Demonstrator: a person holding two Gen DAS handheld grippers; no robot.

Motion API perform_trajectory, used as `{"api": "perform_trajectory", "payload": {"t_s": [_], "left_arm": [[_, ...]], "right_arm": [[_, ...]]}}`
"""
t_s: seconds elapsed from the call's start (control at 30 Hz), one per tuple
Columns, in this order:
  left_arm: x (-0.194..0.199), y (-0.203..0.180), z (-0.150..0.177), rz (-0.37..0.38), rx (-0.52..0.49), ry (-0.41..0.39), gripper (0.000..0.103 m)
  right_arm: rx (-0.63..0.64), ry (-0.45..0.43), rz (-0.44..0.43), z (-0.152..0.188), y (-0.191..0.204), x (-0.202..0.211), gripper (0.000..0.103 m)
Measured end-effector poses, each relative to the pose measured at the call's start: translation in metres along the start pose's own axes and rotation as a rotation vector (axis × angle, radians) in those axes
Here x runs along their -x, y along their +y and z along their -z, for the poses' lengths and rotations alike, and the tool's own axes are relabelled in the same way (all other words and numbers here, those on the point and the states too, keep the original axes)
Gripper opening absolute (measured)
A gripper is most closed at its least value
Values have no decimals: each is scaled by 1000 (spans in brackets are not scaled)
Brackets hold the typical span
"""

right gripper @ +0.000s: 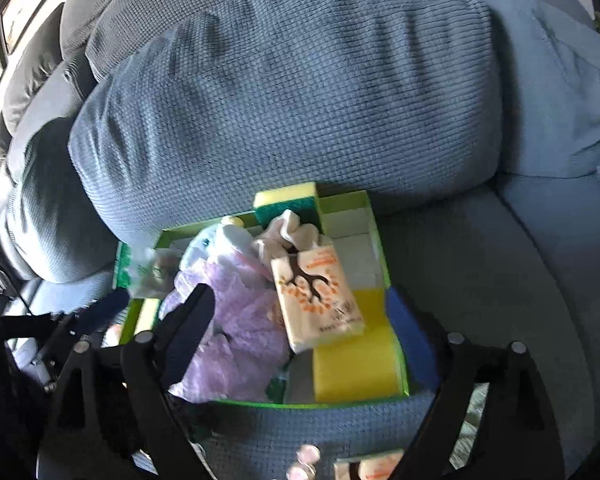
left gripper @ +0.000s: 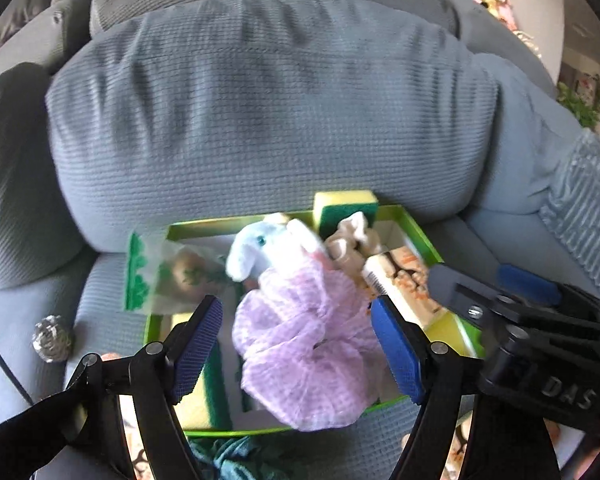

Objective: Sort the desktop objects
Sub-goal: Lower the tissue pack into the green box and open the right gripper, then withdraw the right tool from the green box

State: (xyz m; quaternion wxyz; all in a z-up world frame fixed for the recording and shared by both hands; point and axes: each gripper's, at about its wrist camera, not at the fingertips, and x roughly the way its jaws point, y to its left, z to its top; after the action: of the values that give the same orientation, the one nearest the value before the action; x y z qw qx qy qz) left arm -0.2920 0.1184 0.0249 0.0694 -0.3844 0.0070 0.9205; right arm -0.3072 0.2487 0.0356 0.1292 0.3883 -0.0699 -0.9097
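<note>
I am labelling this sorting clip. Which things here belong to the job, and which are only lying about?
Job:
green box
purple mesh puff
plush toy
tissue pack
sponges
left hand-held gripper
right hand-held gripper

Lying about:
sofa cushion
steel scourer

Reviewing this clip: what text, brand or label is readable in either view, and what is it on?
"DAS": raised letters on the black body of the right gripper, seen in the left wrist view.
Tissue pack in the green box: orange and dark print around a tree drawing, too blurred to read.
Nothing else legible.
</note>
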Motion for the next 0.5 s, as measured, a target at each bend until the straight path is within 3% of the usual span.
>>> {"api": "perform_trajectory", "payload": {"t_s": [0.2,0.33,0.5], "left_arm": [[4,8,11,-78,32,30,77],[8,19,16,-40,88,50,77],[21,27,23,-104,97,38,77]], "right_arm": [[35,-8,31,9,10,10,97],[49,-15,42,11,18,19,98],[86,-26,64,20,31,28,99]]}}
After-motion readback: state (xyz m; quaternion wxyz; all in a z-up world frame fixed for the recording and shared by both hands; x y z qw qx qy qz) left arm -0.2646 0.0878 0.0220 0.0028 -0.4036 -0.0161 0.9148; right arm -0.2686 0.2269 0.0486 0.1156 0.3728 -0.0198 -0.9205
